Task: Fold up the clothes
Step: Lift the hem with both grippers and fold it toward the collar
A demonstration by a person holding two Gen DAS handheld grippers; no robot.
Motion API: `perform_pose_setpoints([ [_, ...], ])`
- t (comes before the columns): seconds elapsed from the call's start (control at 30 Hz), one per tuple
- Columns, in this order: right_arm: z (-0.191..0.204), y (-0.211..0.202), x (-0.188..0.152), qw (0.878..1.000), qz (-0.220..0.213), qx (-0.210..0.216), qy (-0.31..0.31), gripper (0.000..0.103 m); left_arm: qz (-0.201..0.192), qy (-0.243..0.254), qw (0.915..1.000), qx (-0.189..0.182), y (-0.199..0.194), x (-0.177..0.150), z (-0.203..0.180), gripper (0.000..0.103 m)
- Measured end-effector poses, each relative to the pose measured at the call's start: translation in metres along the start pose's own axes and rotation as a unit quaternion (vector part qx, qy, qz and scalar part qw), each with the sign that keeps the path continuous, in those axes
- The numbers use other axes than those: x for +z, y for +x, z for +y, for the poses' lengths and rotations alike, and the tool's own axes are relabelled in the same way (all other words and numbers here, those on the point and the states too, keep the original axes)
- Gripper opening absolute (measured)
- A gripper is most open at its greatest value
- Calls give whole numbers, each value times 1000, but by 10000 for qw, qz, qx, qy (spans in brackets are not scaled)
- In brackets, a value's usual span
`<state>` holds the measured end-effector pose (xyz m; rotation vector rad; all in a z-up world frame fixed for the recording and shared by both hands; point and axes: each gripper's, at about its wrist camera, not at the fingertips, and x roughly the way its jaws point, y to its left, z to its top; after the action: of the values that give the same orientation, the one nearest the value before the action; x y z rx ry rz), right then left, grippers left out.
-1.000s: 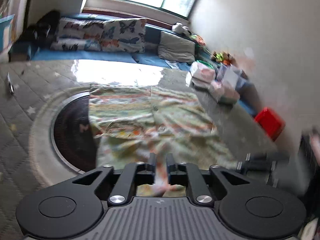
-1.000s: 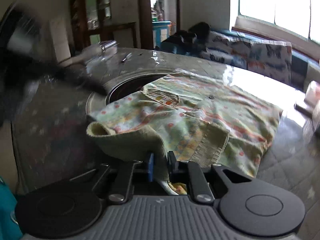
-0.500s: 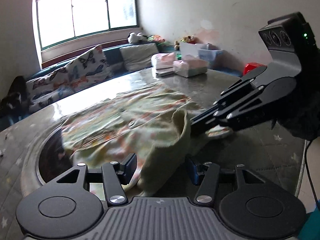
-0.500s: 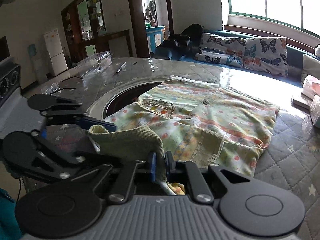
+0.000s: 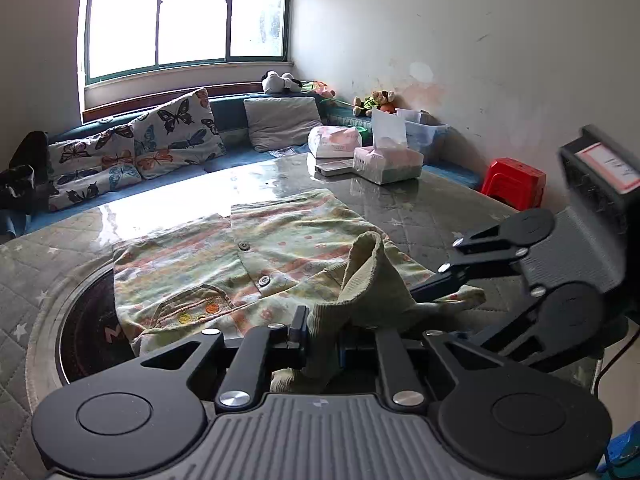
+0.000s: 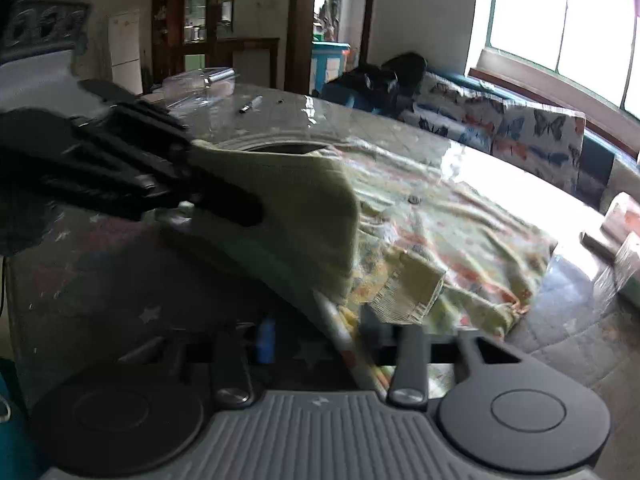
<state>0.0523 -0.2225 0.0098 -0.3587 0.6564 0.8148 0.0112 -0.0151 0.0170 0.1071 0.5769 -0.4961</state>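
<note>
Here the left gripper (image 5: 320,336) is closing, its fingers pressed on the ribbed green cuff (image 5: 360,280) of a sleeve that rises in a loose fold just ahead of it. In the right wrist view this same gripper comes in from the left, dark and blurred, with the green cuff stretched out from its tip.

The right gripper (image 6: 316,340) is opening; its fingers stand apart, and a strip of the patterned cloth runs down between them. The view is blurred, so whether the pads touch the cloth cannot be told. In the left wrist view the right gripper reaches in from the right, its tip at the folded sleeve.

The shirt (image 5: 248,256) itself, pale green with orange and yellow print and a row of buttons, lies spread flat on the grey quilted table (image 5: 440,216), partly over a dark round inset (image 5: 88,332) in the table top. Beyond the shirt, at the far side of the table, stand a tissue box (image 5: 388,160) and a wrapped packet (image 5: 336,142). Behind them a blue bench with butterfly cushions (image 5: 132,148) runs under a bright window (image 5: 184,16), and a red stool (image 5: 514,182) sits by the wall.
</note>
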Motion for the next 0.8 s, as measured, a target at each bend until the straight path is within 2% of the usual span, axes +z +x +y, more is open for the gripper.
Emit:
perform_pose_setpoints([
  [0.07, -7, 1, 4, 9997, -28, 106, 233, 20, 7, 38, 10000, 71, -4, -4, 0, 22],
  [0.1, -11, -1, 6, 9992, -55, 153, 369, 18, 6, 48, 9999, 117, -7, -6, 1, 29],
  [0.13, -13, -2, 8, 9988, -64, 181, 457, 16, 4, 48, 9998, 180, -11, -10, 1, 44],
  [0.17, -15, -3, 11, 9981, -74, 220, 571, 15, 4, 50, 9997, 239, -15, -14, 3, 48],
  [0.33, -26, -8, 22, 9958, -162, 284, 856, 14, 67, 196, 9982, 563, -29, -36, 10, 51],
  [0.53, -28, -12, 31, 9949, -271, 225, 943, 13, 92, 840, 9911, 1029, -21, -50, 9, 53],
  [0.6, -28, -13, 31, 9948, -275, 207, 954, 13, 93, 1106, 9872, 1147, -15, -55, 8, 52],
  [0.67, -28, -13, 29, 9949, -294, 164, 951, 12, 116, 1296, 9840, 1221, -10, -59, 9, 39],
  [0.73, -27, -14, 28, 9942, -328, 144, 1010, 9, 176, 1264, 9841, 1238, -7, -61, 14, 16],
  [0.8, -25, -16, 25, 9939, -365, 147, 1032, 7, 189, 1106, 9859, 1241, -10, -60, 19, 7],
])
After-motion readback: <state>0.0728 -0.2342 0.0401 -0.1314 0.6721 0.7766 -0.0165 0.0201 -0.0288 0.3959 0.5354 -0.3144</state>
